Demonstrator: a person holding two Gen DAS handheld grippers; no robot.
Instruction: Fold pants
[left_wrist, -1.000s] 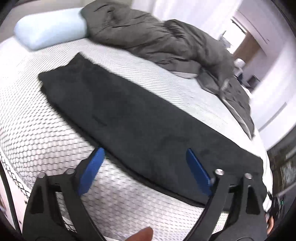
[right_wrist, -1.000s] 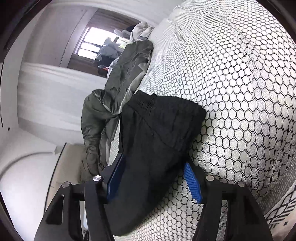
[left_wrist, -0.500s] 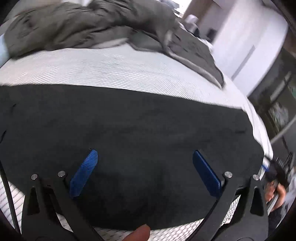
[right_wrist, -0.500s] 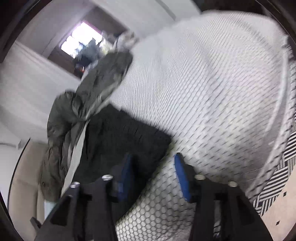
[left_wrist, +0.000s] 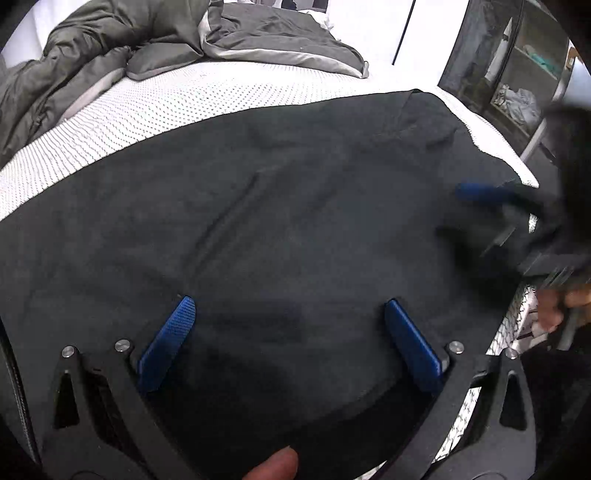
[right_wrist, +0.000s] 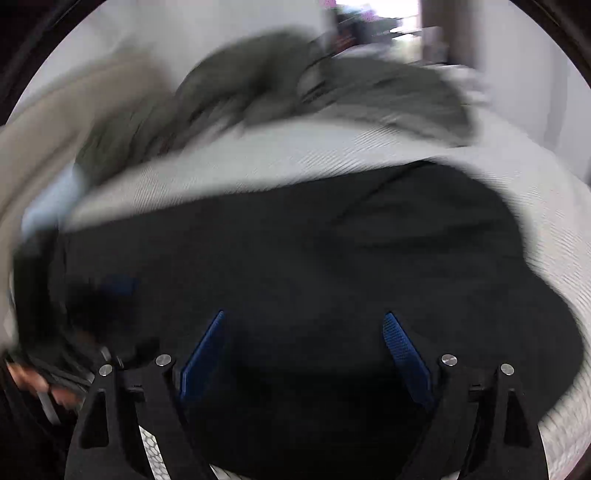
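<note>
Black pants lie flat along the near side of a white mattress, folded lengthwise. My left gripper hovers over them with its blue pads wide apart and only cloth below. The right gripper shows blurred at the right end of the pants. In the right wrist view the pants fill the lower frame. My right gripper is above them, its jaws opening, nothing pinched between the pads. The left gripper is a dark blur at the left there.
A rumpled grey duvet is heaped along the far side of the bed. A dark shelving unit stands past the bed's right end. The mattress edge runs close below the pants. A fingertip shows at the bottom.
Both grippers swung in over the pants and rolled level. The right gripper narrowed beside the pants' end, then spread wide. The left gripper stayed open and slid right along the pants.
</note>
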